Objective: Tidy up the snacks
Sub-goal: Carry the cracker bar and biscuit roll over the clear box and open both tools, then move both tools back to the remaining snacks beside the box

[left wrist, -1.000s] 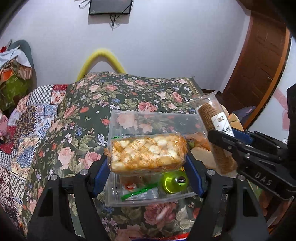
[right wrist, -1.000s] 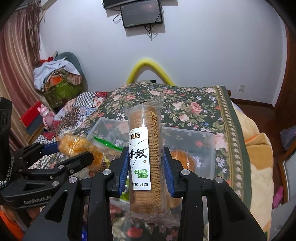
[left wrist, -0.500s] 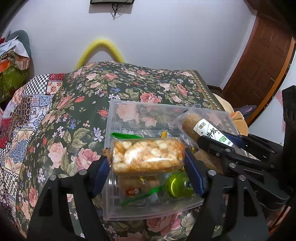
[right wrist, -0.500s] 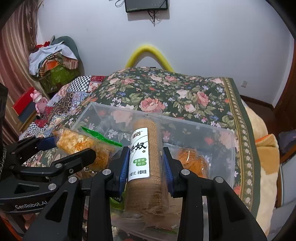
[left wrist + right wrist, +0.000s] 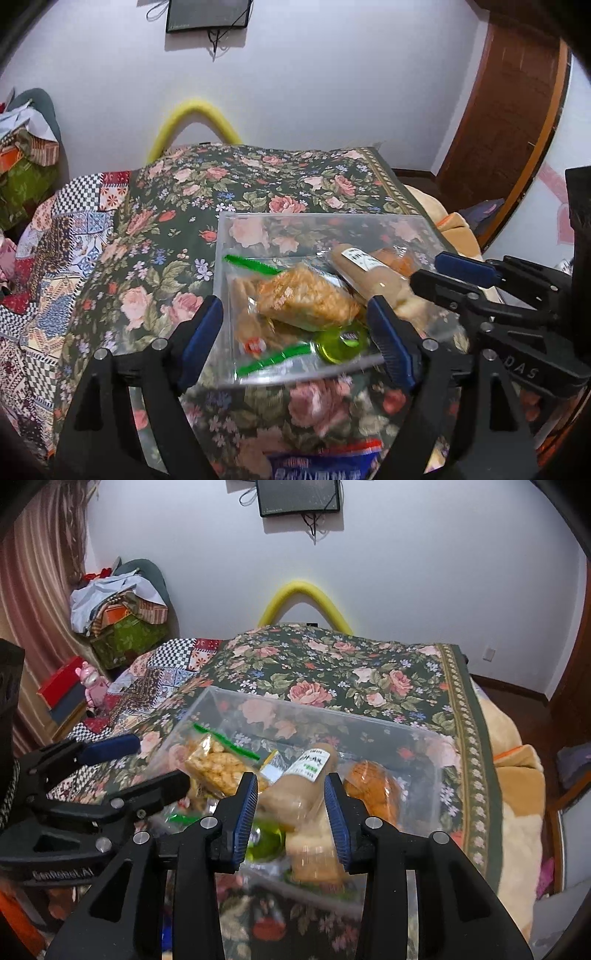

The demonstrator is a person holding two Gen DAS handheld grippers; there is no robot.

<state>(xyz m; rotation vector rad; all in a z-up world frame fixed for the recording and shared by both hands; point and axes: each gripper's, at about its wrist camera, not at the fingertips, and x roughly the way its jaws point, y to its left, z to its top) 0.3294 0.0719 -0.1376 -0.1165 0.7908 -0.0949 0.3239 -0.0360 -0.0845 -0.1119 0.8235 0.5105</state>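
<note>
On the floral bed (image 5: 258, 184), both grippers' jaws are now gaping empty; crackers (image 5: 306, 299) and biscuits (image 5: 306, 775) are lying released in the bin (image 5: 317, 221).

snack-packed near half of the clear bin (image 5: 424, 734), open at the far half; bare floral bedspread (image 5: 155, 266) left of it.

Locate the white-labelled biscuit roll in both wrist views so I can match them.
Left wrist: biscuit roll lies right of centre in the clear bin, ahead of the right gripper.
Right wrist: biscuit roll lies at centre, between the open fingers of the right gripper.
Shared landmark: yellow arch against the wall.
</note>
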